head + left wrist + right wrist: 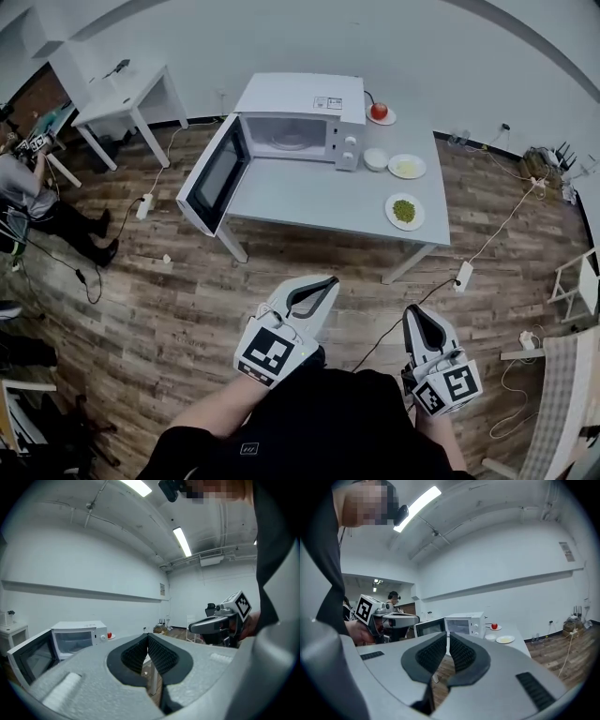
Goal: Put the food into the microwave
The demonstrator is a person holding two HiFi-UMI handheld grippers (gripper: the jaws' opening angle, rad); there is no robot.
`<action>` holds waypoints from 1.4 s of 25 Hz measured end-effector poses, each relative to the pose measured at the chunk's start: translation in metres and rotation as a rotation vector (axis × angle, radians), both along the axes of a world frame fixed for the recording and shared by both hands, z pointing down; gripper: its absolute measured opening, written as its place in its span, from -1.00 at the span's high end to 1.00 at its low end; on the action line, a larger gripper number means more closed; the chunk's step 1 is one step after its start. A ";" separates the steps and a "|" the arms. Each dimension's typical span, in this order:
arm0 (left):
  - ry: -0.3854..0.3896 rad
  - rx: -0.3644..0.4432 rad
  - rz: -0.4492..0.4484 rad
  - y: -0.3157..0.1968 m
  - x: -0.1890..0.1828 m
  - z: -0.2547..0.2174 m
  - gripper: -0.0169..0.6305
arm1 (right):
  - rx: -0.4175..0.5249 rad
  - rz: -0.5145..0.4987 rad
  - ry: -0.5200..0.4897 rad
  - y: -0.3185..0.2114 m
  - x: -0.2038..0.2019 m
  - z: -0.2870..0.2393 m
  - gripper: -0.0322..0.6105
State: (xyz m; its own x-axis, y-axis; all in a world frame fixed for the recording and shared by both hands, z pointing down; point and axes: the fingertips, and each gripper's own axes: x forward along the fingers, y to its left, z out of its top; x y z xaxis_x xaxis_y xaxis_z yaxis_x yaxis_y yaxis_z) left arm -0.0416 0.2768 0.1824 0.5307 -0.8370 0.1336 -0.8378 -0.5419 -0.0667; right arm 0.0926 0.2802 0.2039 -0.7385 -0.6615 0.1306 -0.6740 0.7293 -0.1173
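White side table (131, 89), floor power strip (144, 205), seated person (23, 187) far left

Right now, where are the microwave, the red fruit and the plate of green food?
microwave (298, 97): head view, its white top.
red fruit (379, 111): head view, its middle.
plate of green food (390, 214): head view, its bare left rim.

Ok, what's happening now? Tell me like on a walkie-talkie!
Left gripper and right gripper shut, empty, short of the table. Microwave door open; food on plates outside. Only floor in between.
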 end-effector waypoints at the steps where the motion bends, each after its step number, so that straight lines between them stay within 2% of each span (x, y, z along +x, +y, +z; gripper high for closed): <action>1: -0.003 0.003 0.010 -0.009 -0.002 -0.001 0.92 | 0.000 0.008 0.005 -0.007 -0.002 0.000 0.84; 9: 0.001 -0.023 0.053 -0.062 0.000 0.005 0.92 | -0.009 0.034 0.034 -0.047 -0.007 0.006 0.84; 23: -0.044 -0.087 0.066 -0.188 0.044 0.032 0.92 | -0.026 0.036 0.091 -0.167 0.032 0.042 0.84; 29: -0.092 -0.116 0.066 -0.241 0.066 0.048 0.92 | -0.005 0.024 0.133 -0.215 0.054 0.054 0.84; 35: -0.141 -0.131 0.113 -0.280 0.083 0.069 0.92 | -0.010 0.027 0.162 -0.251 0.060 0.076 0.84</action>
State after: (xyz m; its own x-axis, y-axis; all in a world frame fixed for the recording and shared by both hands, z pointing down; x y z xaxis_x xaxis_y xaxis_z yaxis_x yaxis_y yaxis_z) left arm 0.0414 -0.0035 0.2513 0.5884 -0.7441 0.3164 -0.7588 -0.6433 -0.1017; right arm 0.1529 0.0297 0.2801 -0.6891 -0.6789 0.2535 -0.7042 0.7099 -0.0129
